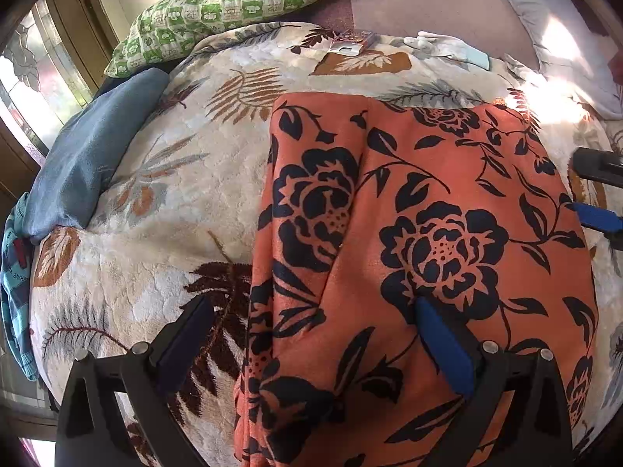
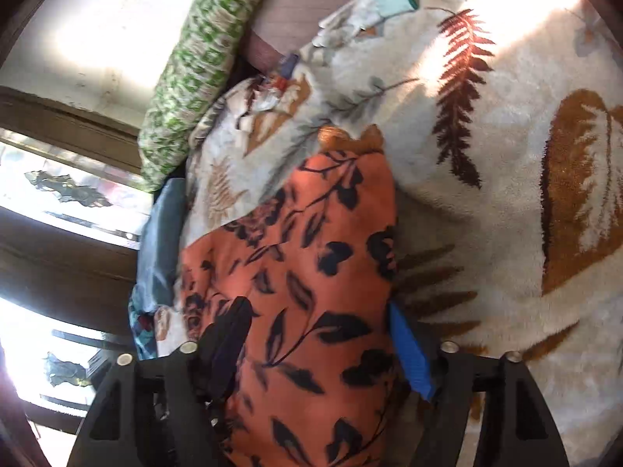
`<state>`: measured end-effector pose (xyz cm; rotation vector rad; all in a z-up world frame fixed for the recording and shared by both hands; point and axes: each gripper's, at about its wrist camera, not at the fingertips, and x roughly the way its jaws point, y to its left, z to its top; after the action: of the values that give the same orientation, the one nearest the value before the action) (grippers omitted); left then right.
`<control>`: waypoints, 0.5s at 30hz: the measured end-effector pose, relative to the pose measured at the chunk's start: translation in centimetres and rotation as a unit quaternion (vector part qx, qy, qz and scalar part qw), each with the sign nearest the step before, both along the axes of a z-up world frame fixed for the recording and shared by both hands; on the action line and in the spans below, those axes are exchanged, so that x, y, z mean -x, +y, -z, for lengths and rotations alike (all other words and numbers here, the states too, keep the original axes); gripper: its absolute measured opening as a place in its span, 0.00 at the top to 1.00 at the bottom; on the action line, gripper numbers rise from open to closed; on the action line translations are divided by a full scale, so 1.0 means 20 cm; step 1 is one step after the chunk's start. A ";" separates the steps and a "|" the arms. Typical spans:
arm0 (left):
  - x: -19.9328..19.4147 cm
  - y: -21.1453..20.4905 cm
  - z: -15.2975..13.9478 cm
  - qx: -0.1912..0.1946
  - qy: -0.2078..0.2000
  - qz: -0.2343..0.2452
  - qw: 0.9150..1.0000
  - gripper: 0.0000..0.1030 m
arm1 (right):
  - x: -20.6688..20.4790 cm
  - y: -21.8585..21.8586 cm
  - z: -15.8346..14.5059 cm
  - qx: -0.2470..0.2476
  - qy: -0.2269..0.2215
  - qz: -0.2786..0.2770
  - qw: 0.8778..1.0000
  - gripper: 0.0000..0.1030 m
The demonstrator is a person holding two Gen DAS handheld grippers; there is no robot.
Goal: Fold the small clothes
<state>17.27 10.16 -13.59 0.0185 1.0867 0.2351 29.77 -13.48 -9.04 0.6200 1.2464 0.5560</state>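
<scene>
An orange garment with black flowers lies spread on a cream leaf-patterned blanket on a bed. My left gripper is open above the garment's left edge, its blue-padded right finger over the cloth, its left finger over the blanket. My right gripper is open and straddles the garment's edge, fingers on either side of the cloth. The right gripper's fingers also show at the right rim of the left wrist view.
A green patterned pillow lies at the head of the bed. A folded blue cloth and a teal striped garment lie at the blanket's left edge. Small light clothes lie beyond the orange garment. A window is at the left.
</scene>
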 end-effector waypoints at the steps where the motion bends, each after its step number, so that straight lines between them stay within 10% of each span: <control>1: 0.00 0.00 0.00 -0.001 0.000 0.000 1.000 0.00 | 0.05 -0.03 -0.03 -0.002 -0.008 0.002 1.000 0.27; 9: 0.08 0.02 -0.19 0.058 -0.044 -0.008 0.997 0.03 | 0.26 -0.07 0.19 -0.027 0.074 0.018 0.997 0.26; 12: 0.07 -0.03 -0.15 0.011 -0.026 0.009 1.000 0.03 | 0.26 -0.05 0.21 -0.055 0.075 0.019 0.995 0.28; 15: 0.04 -0.03 0.02 0.003 0.012 0.009 1.000 0.01 | 0.25 0.03 0.20 -0.034 0.079 -0.018 0.996 0.58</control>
<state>16.56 9.65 -13.93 0.0251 1.1113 0.2164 24.82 -12.87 -13.05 0.7104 1.3952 0.5895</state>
